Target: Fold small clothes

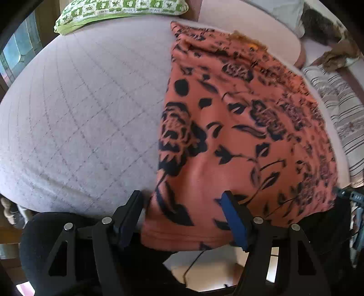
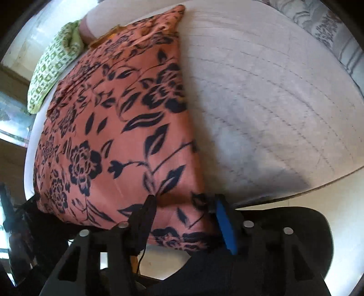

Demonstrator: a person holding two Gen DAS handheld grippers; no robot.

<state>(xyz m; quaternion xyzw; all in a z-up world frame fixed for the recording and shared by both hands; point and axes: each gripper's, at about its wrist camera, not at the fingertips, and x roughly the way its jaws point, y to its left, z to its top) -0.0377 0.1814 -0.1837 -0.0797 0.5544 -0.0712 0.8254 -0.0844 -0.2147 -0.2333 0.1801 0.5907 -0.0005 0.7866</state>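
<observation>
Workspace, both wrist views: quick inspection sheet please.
Surface: quilted pale mattress, bare beside the garment.
Job's things: orange floral garment spread flat, near hem hanging over the mattress edge.
Clutter: green patterned pillow at the far edge; striped bedding to one side.
Grippers: left gripper and right gripper both open, each straddling the near hem; pads not pressing.
Cables: thin black cable below the left gripper; another under the right.
Surroundings: window past the mattress, blurred.

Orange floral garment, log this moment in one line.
garment: flat on bed | left claw: open over near hem | right claw: open over hem
</observation>
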